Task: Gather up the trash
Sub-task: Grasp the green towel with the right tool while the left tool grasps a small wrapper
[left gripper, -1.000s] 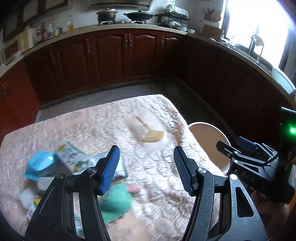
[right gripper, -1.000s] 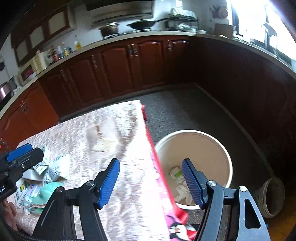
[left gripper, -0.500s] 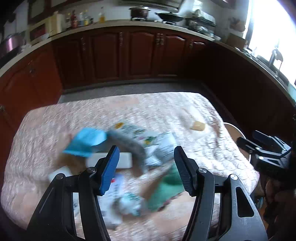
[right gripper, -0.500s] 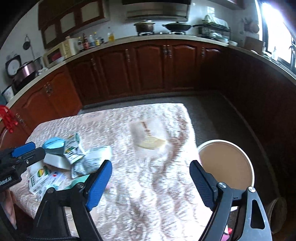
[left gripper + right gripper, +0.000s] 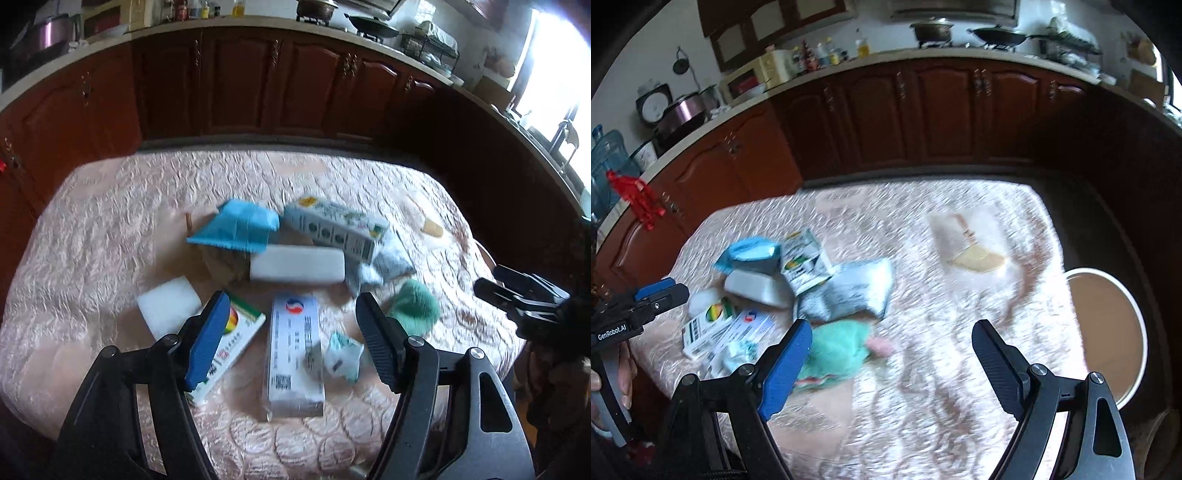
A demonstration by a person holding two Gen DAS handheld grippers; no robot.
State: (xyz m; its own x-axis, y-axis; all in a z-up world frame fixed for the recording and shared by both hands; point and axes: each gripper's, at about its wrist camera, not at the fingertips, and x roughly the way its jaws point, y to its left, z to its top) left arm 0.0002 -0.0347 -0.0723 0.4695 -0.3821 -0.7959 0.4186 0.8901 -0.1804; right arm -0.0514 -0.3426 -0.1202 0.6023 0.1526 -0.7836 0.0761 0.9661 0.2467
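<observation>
A pile of trash lies on the pink quilted table (image 5: 110, 229): a blue packet (image 5: 236, 227), a printed carton (image 5: 332, 229), a white foam block (image 5: 297, 264), a long white box (image 5: 293, 350), a colourful box (image 5: 240, 332) and a green crumpled wrapper (image 5: 415, 306). My left gripper (image 5: 291, 306) hovers over the long white box; its jaws are opening and grip nothing. My right gripper (image 5: 890, 328) stands wide open and empty above the cloth, just right of the green wrapper (image 5: 838, 347). An ice-lolly wrapper (image 5: 975, 258) lies apart, farther right.
A round beige bin (image 5: 1141, 325) stands on the floor at the table's right edge. Dark wooden cabinets (image 5: 942, 118) curve around behind the table, with grey floor between. A hand (image 5: 624, 373) holds the left gripper's handle at the table's left side.
Both views have swung left, away from the bin and onto the trash pile. The left gripper now hangs over the boxes with wider jaws. The right jaws have spread wider too.
</observation>
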